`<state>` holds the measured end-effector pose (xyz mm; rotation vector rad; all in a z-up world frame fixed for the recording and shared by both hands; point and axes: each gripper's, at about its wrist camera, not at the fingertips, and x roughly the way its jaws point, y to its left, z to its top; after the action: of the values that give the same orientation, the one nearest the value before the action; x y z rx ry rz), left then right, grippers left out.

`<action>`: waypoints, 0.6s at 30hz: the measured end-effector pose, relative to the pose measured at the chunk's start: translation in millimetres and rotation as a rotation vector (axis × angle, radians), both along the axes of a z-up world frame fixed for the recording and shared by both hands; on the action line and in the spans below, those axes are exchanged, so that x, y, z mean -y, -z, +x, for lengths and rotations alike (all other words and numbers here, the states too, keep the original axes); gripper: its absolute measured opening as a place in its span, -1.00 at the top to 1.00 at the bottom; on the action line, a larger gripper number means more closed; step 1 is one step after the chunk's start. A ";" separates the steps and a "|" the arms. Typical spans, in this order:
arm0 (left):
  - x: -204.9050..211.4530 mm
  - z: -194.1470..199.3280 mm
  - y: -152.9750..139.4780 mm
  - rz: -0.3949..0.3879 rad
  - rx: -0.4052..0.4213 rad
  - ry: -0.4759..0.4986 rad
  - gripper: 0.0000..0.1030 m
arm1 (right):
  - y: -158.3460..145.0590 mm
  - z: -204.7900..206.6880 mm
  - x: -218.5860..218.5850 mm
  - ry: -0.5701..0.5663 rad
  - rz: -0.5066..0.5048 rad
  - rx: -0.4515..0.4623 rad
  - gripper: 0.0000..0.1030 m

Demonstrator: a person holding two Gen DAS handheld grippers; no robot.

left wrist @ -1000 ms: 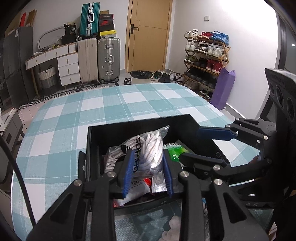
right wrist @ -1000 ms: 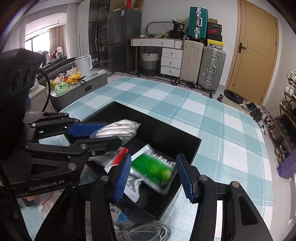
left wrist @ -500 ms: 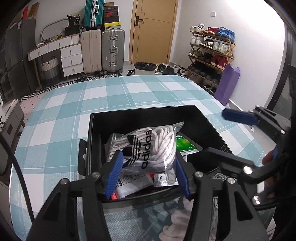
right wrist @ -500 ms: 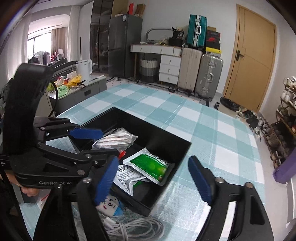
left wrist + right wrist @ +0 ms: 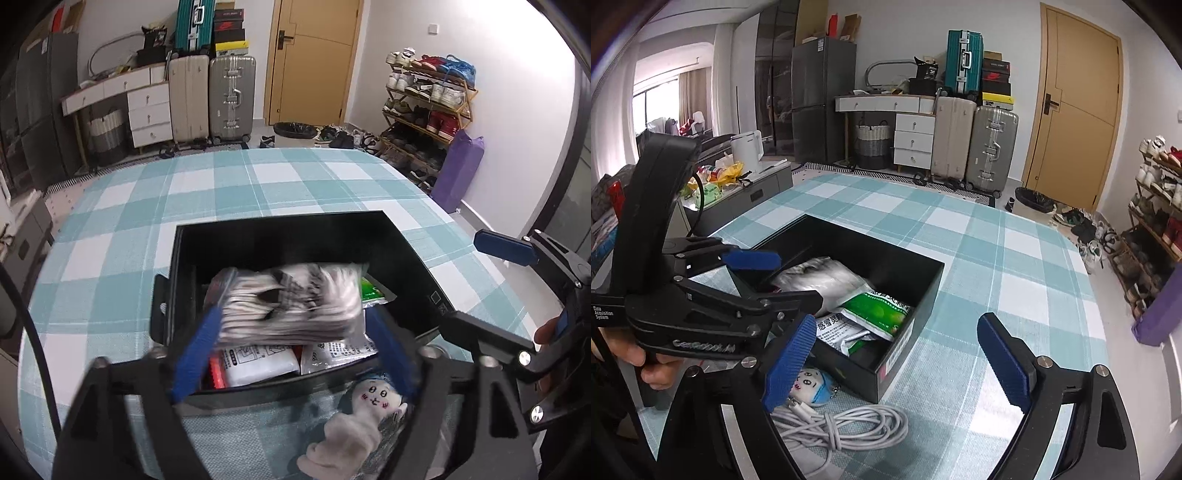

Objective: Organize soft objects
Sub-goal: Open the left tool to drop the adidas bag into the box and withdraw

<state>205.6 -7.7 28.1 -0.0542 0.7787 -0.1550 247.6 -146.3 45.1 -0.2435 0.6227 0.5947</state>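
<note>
A black box [image 5: 280,236] [image 5: 919,291] sits on the checked tablecloth. A bagged white bundle [image 5: 291,299] [image 5: 820,277], blurred by motion, lies in it on top of white packets [image 5: 258,363] and beside a green packet [image 5: 877,312] [image 5: 373,293]. My left gripper [image 5: 291,350] is open with its blue pads either side of the bundle, and it shows in the right wrist view [image 5: 764,280]. My right gripper [image 5: 897,362] is open and empty, near the box's front corner. A small plush doll [image 5: 354,421] [image 5: 809,384] lies in front of the box.
A coiled white cable [image 5: 846,424] lies on the cloth by the doll. Suitcases [image 5: 975,140], a drawer unit [image 5: 908,140], a door [image 5: 1075,107] and a shoe rack [image 5: 424,107] stand around the table. A grey side unit with a kettle [image 5: 748,147] is to the left.
My left gripper has opened wider, let go of the bagged bundle and pulled back; the bundle has dropped into the box. My right gripper has opened wide and drawn back from the green packet.
</note>
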 end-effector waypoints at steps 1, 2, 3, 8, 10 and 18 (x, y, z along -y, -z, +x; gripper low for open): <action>0.4 -2.3 -2.7 0.007 0.012 -0.001 -0.96 | -0.2 -1.2 1.2 0.002 0.003 -0.001 -0.83; -0.2 -6.1 -6.4 0.012 0.031 -0.006 -0.99 | -0.8 -2.8 3.4 0.005 0.010 0.001 -0.87; -1.3 -8.7 -9.2 0.012 0.040 -0.008 -1.00 | -1.2 -3.9 4.9 0.007 0.016 0.001 -0.90; -10.9 -21.6 -19.1 0.026 0.068 -0.027 -1.00 | -2.0 -11.8 14.0 0.009 0.055 -0.025 -0.98; -14.7 -28.4 -22.0 0.034 0.078 -0.038 -1.00 | -0.5 -16.3 15.9 0.003 0.066 -0.041 -0.99; -26.8 -57.1 -24.4 0.026 0.085 -0.069 -1.00 | 10.5 -33.1 21.4 -0.024 0.076 -0.087 -0.99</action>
<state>148.5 19.1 52.5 -0.0497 0.6931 -0.0809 214.5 -167.7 34.5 -0.1541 0.6806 0.6532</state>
